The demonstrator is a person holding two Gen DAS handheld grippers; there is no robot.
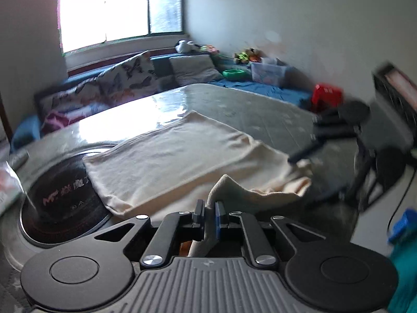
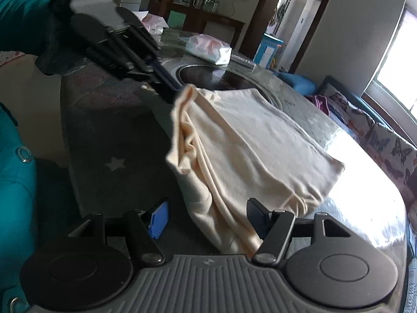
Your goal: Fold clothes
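In the left wrist view, the left gripper [image 1: 209,212] has its fingers drawn narrow on a bunched fold of the cream garment [image 1: 182,154], with cloth pinched between the pads and trailing back into the mechanism. The rest of the garment lies spread over the desk [image 1: 247,104], one end overlapping the round inset cooktop [image 1: 60,203] at the desk's left edge. At the right the right gripper [image 1: 302,156] meets the garment's other near corner, too blurred to read.

In the right wrist view, the right gripper [image 2: 206,215] stands wide open with loose cloth hanging between its fingers. The garment [image 2: 255,140] tents up to the left gripper [image 2: 174,88], which lifts one corner. It looks light, soft and limp, drapes freely and would likely slip unless pinched at a hem or corner.
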